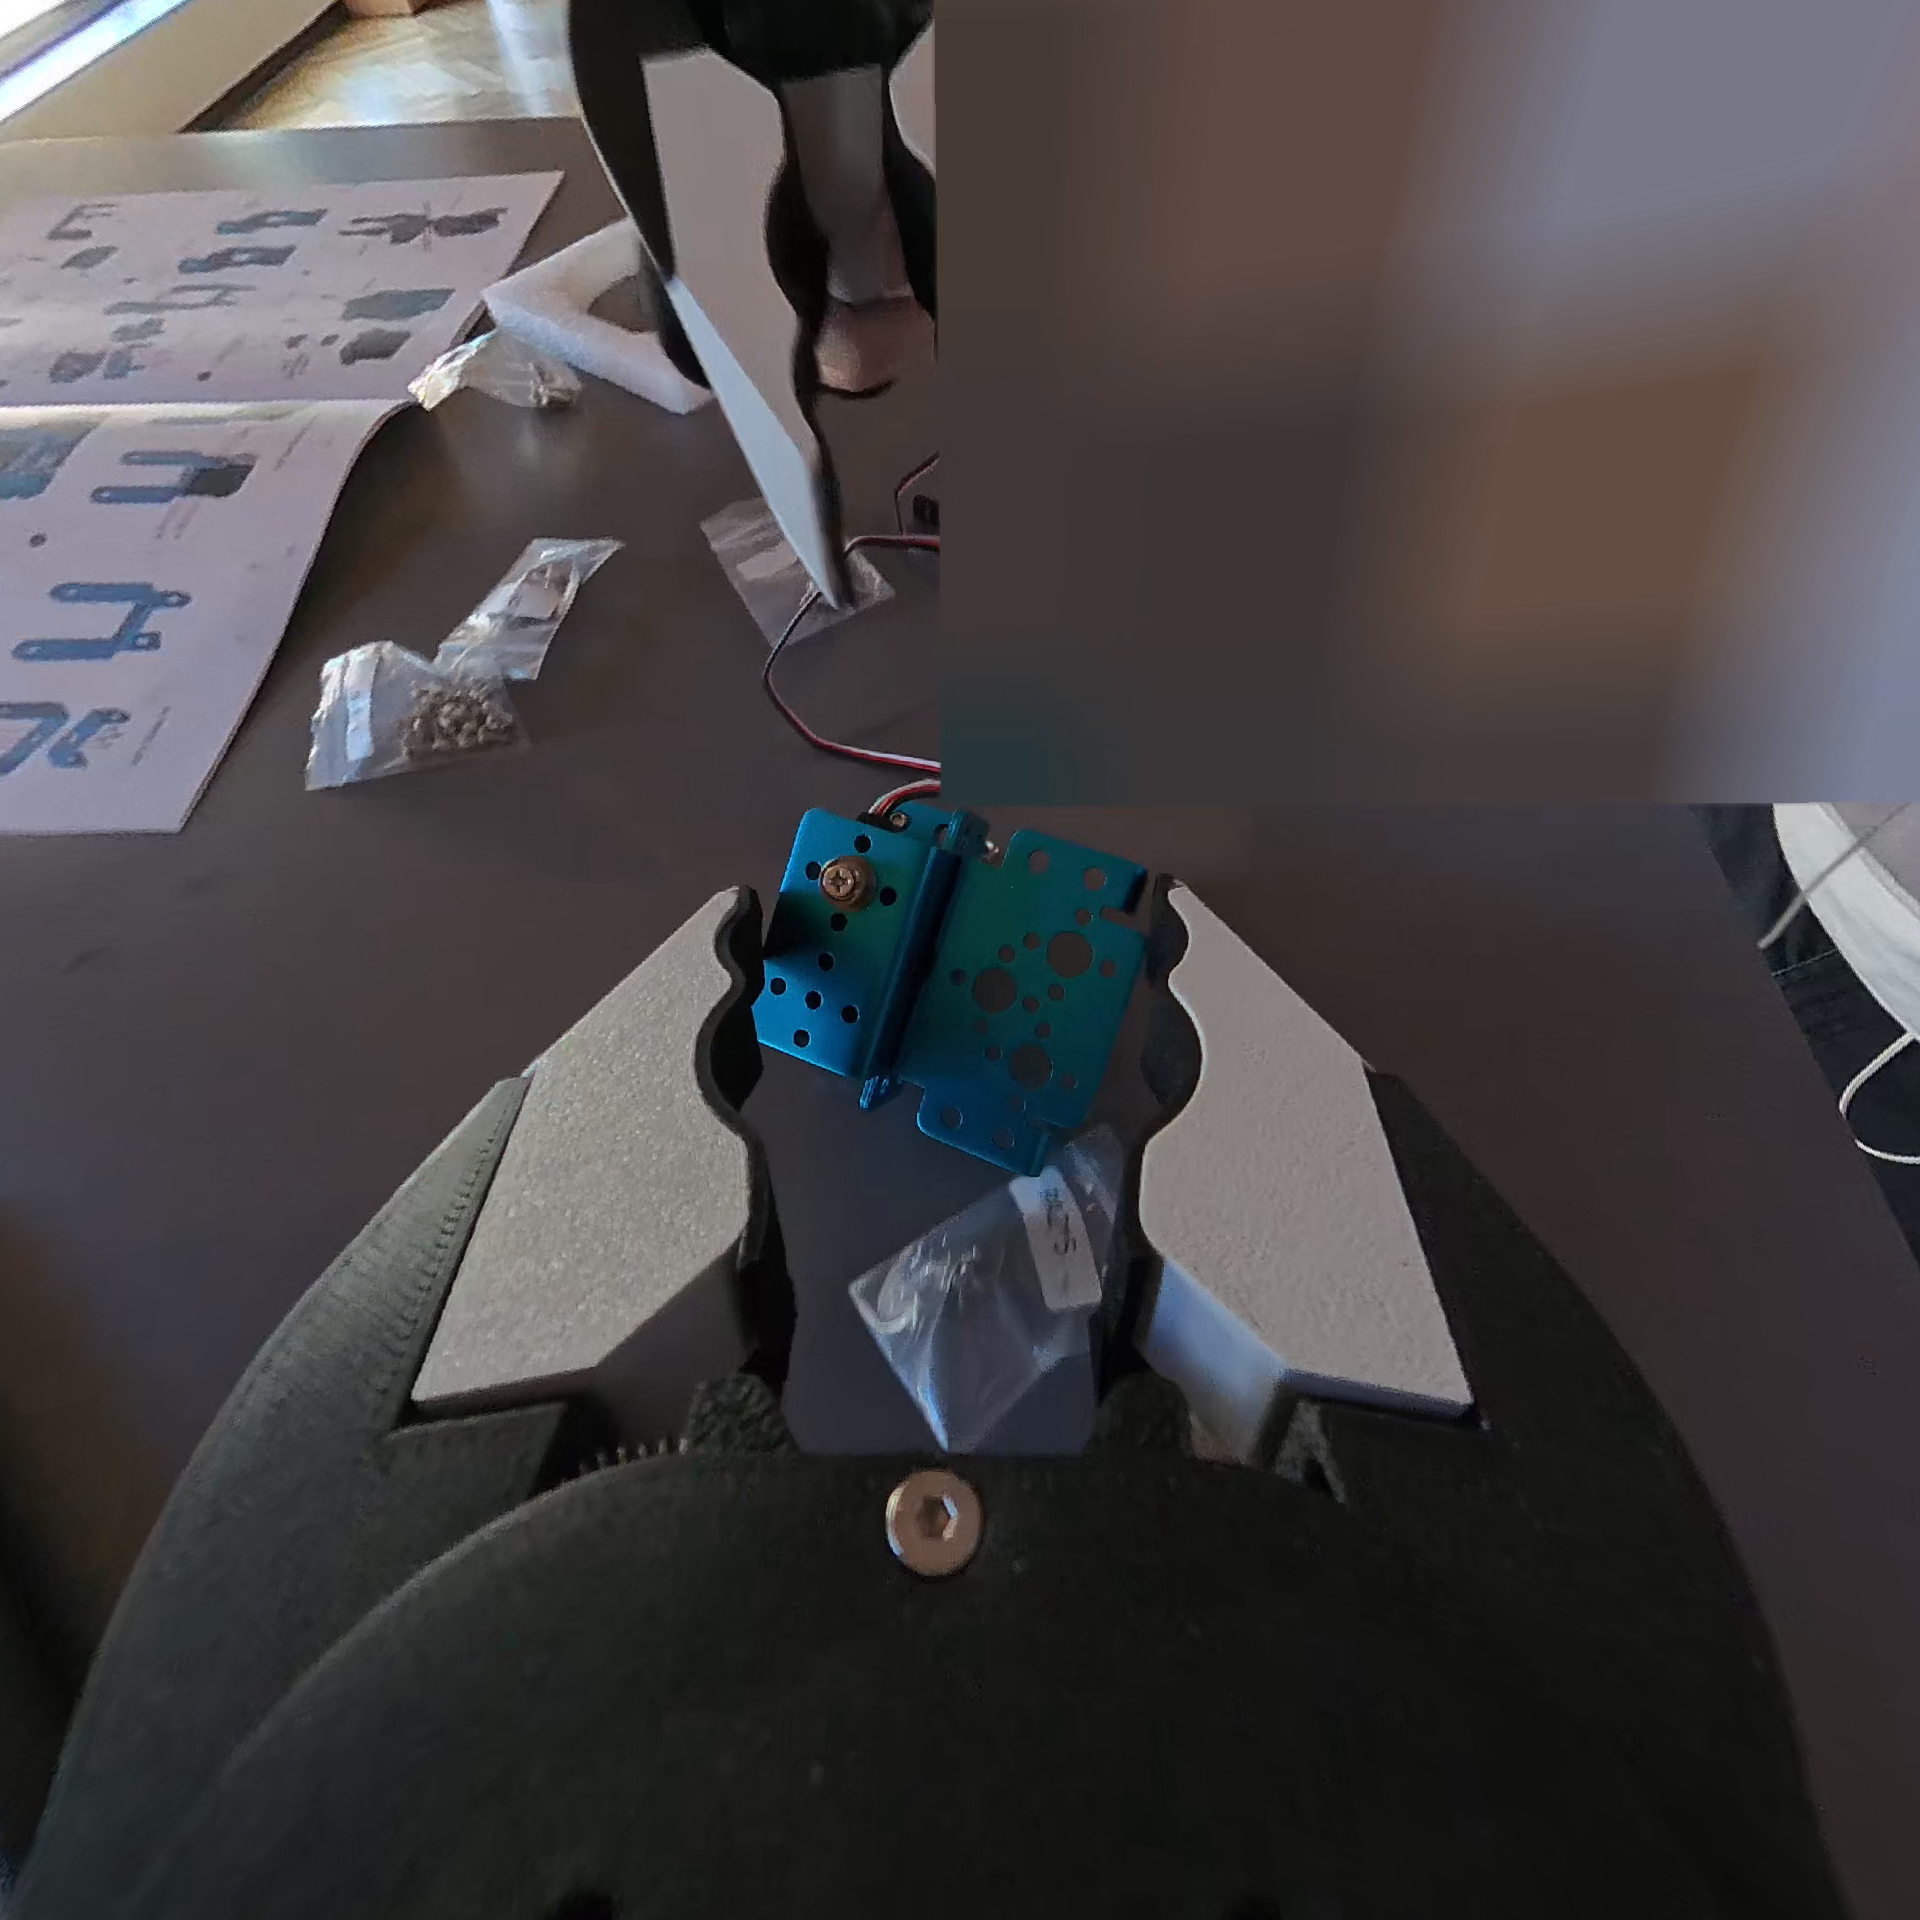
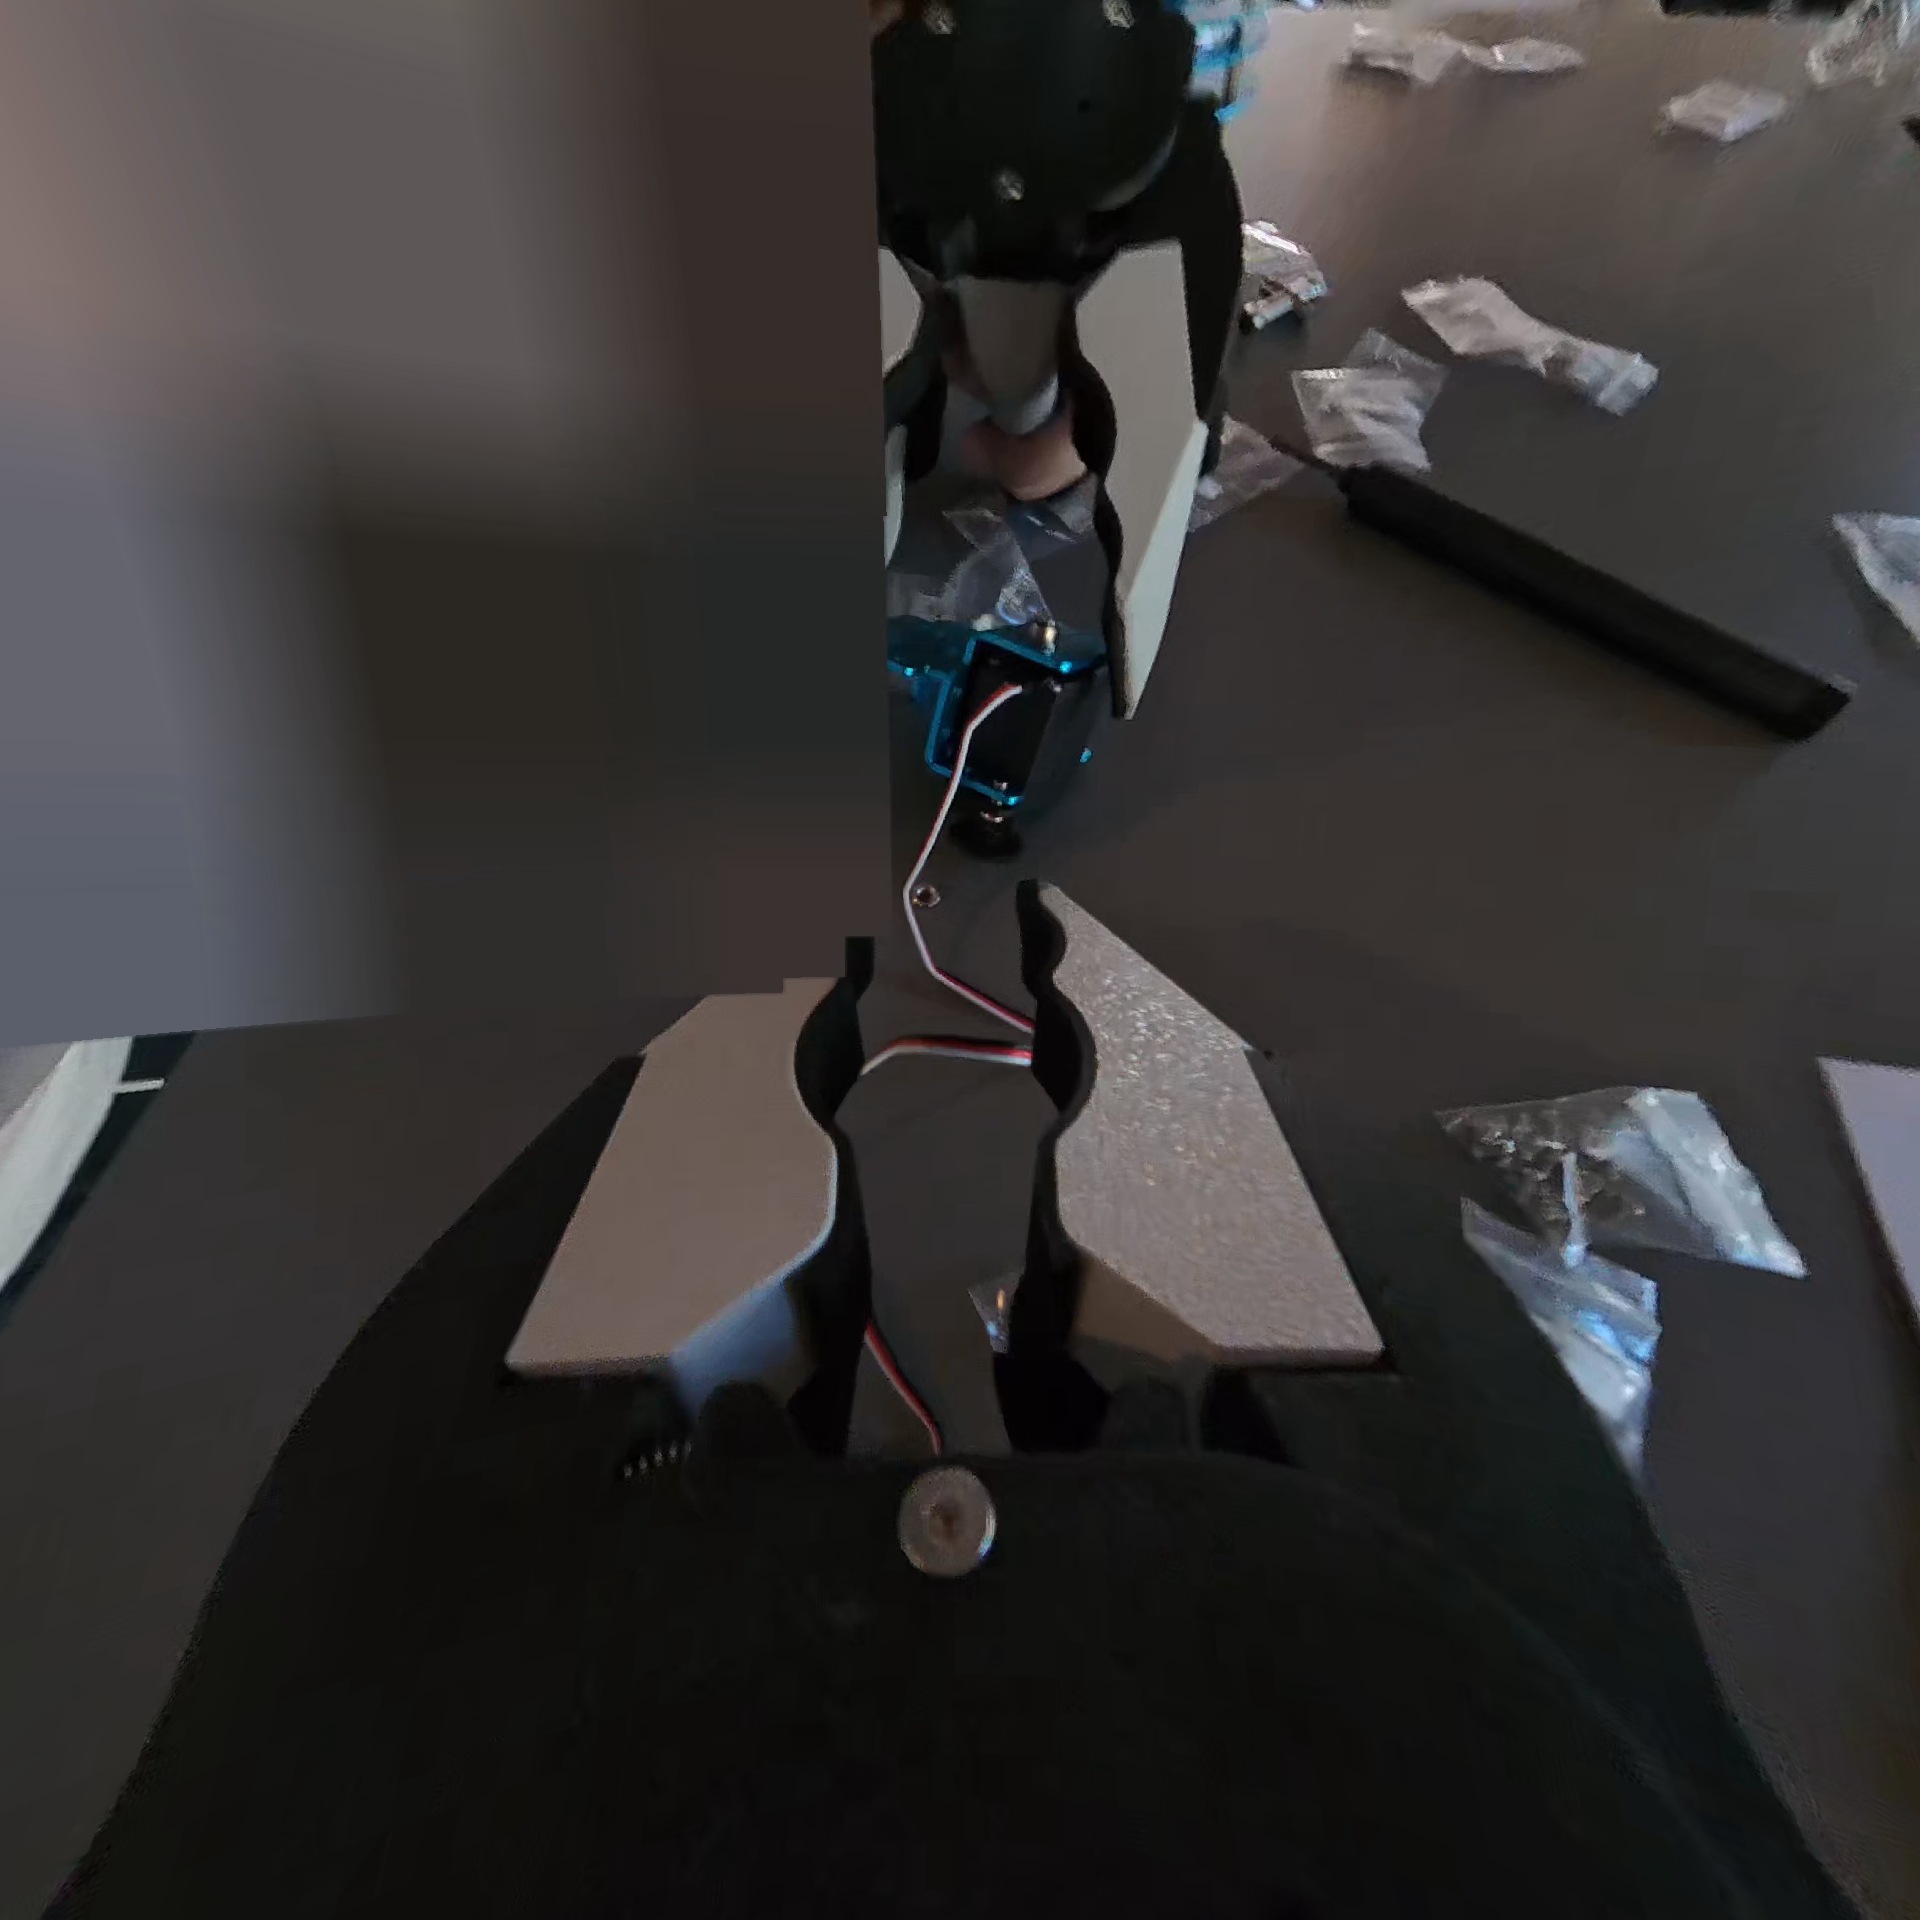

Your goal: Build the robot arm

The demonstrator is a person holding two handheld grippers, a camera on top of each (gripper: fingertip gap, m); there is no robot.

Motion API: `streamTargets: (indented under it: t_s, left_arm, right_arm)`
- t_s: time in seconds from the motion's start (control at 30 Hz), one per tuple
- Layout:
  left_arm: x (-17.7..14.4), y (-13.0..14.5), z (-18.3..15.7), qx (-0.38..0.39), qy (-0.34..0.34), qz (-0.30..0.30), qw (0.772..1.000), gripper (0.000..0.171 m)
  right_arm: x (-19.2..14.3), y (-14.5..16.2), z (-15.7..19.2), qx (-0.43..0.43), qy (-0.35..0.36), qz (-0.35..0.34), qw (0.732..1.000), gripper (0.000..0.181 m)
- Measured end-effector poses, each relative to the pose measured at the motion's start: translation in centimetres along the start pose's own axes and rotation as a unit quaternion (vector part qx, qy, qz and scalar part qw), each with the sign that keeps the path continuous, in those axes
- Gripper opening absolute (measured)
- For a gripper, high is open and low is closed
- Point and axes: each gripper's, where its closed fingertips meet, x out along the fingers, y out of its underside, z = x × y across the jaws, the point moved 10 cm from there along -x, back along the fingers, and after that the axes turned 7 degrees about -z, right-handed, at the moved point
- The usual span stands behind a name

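Note:
My left gripper (image 1: pixel 956 899) is shut on a blue perforated metal bracket (image 1: pixel 997 987), with a fingertip against each side edge. In the right wrist view the bracket (image 2: pixel 951 665) carries a black servo (image 2: pixel 1018 727), and the left gripper's white finger (image 2: pixel 1153 499) comes down beside it. A red, white and black wire (image 2: pixel 961 1051) runs from the servo through the gap of my right gripper (image 2: pixel 940 935). That gripper is partly open, holds nothing, and hovers low over the dark table (image 1: pixel 312 987). The right gripper's finger (image 1: pixel 748 395) shows beyond the bracket.
Small plastic bags of screws (image 1: pixel 416 717) (image 1: pixel 520 603) lie left of the bracket, and another bag (image 1: pixel 987 1299) lies under my left fingers. Printed sheets (image 1: pixel 135 540) and white foam (image 1: pixel 582 312) are at the far left. A black bar (image 2: pixel 1590 603) and more bags (image 2: pixel 1600 1174) lie to the right. About 7 centimeters separates my left fingertips from my right.

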Motion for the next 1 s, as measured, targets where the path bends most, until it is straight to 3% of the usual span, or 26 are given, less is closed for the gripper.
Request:
streamTargets:
  t_s: [0.17,0.37,0.57,1.0]
  left_arm:
    - [-1.0,0.3,0.1,-0.003,-0.022,0.009,1.0,0.075]
    - [-1.1,0.3,0.0,-0.005,-0.03,0.012,0.999,0.075]
    - [-1.0,0.3,0.0,-0.007,-0.03,0.01,0.999,0.075]
    - [-0.9,0.3,0.1,-0.009,-0.03,0.006,0.999,0.075]
  right_arm:
    - [2.9,0.1,2.8,0.039,0.008,0.013,0.999,0.017]
    - [4.8,1.7,2.7,0.054,0.117,0.076,0.989,0.012]
    - [5.2,1.9,2.3,0.069,0.112,0.085,0.988,0.015]
    - [5.7,1.7,2.9,0.014,0.133,0.098,0.986,0.008]
